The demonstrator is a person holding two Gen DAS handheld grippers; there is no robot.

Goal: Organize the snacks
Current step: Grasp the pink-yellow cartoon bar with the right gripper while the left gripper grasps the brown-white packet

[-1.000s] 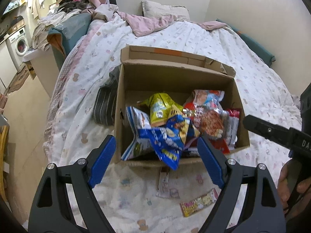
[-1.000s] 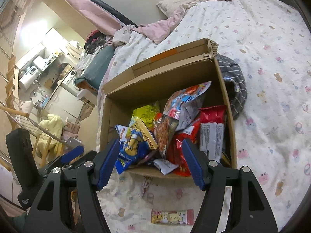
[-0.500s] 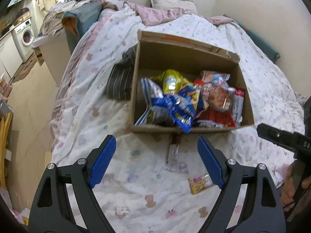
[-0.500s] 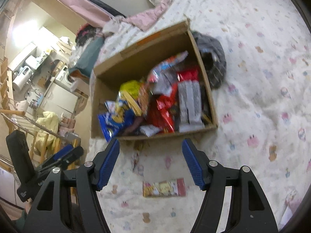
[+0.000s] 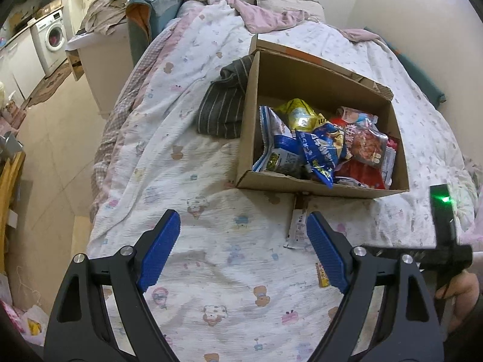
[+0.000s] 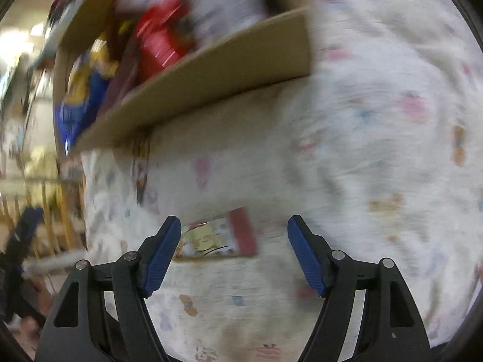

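A cardboard box full of snack bags stands on the patterned bedspread. A blue bag hangs over its near wall. In front of the box lie a white sachet and a small yellow and red snack pack. My left gripper is open over bare bedspread, left of the sachet. My right gripper hovers low over the yellow and red pack, its jaws opening, the pack lying just beyond the fingertips untouched. The right wrist view is blurred.
A striped dark cloth lies against the box's left side. Pink bedding and a pillow sit at the bed's far end. The bed's left edge drops to the floor, with a washing machine beyond. A hand holds the other gripper at right.
Both grippers drew back from the box toward the bed's near part. The right one dropped steeply over the yellow and red pack and its jaws widened. The left shifted leftward.
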